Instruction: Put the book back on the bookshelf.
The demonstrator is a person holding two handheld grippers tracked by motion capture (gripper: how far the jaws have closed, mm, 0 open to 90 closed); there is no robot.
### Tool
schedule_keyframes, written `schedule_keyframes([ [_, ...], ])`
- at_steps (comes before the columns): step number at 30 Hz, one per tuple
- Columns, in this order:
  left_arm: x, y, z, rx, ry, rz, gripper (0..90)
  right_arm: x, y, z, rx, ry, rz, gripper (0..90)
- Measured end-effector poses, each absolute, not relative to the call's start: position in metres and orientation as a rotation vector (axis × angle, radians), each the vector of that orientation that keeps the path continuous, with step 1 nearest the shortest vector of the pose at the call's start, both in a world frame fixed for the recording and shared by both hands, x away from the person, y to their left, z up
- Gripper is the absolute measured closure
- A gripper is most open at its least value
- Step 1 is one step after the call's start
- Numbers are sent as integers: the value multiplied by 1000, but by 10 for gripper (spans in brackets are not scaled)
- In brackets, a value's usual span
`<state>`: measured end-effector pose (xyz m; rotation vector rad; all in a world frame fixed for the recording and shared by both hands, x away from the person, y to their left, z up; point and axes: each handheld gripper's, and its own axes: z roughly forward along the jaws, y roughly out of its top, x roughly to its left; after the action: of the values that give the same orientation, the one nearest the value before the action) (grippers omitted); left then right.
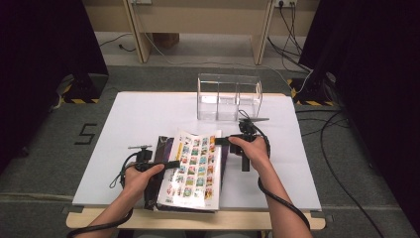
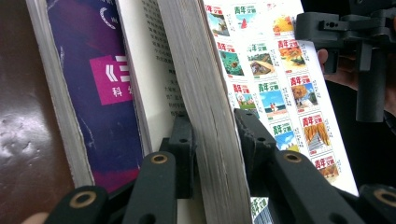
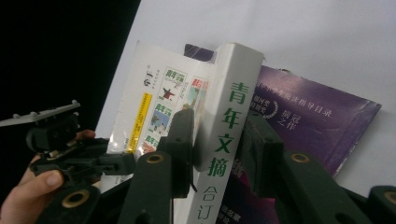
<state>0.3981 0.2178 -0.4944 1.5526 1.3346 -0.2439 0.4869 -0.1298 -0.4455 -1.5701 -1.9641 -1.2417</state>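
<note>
Table (image 1: 129, 114) first: your white book (image 1: 194, 171) sits tilted atop the purple book (image 3: 303, 116), not yet lifted clear. Left gripper (image 2: 212, 135) pinches its page edge; right gripper (image 3: 217, 140) straddles the spine, contact unclear. Clear organizer (image 1: 229, 96) waits behind, probably its destination.

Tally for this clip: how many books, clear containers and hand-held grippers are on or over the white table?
Books: 2, a thick white volume with picture tiles on its cover and a purple-covered book lying under it.
Clear containers: 1, a three-compartment box at the table's far edge.
Grippers: 2, the left gripper and the right gripper, each closed on the white volume.
Total: 5.
</note>
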Motion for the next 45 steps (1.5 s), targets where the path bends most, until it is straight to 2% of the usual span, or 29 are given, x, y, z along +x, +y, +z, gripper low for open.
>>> schedule_keyframes([
  [10, 400, 218, -493, 1568, 1333, -247, 698, 490, -108, -460, -1530, -2061, -1174, 598],
  [14, 400, 219, -493, 1571, 1327, -249, 684, 491, -110, -461, -1535, -1966, -1183, 673],
  [24, 400, 219, -490, 1569, 1303, -246, 680, 489, -114, -449, -1551, -1919, -1147, 694],
  [26, 400, 219, -489, 1577, 1301, -241, 657, 489, -115, -449, -1565, -1910, -1133, 706],
  [27, 400, 219, -489, 1585, 1299, -231, 657, 489, -115, -449, -1565, -1910, -1133, 706],
  [31, 400, 224, -484, 1641, 1290, -146, 559, 487, -115, -440, -1557, -1916, -1156, 726],
  [32, 399, 227, -482, 1633, 1280, -119, 511, 485, -115, -432, -1546, -1917, -1189, 735],
  [37, 397, 245, -467, 1667, 1237, 17, 439, 484, -117, -415, -1558, -1962, -1227, 738],
  [41, 393, 264, -462, 1703, 1225, 116, 434, 479, -121, -402, -1581, -2033, -1261, 738],
  [45, 386, 283, -464, 1670, 1255, 193, 434, 476, -121, -396, -1590, -2055, -1274, 738],
])
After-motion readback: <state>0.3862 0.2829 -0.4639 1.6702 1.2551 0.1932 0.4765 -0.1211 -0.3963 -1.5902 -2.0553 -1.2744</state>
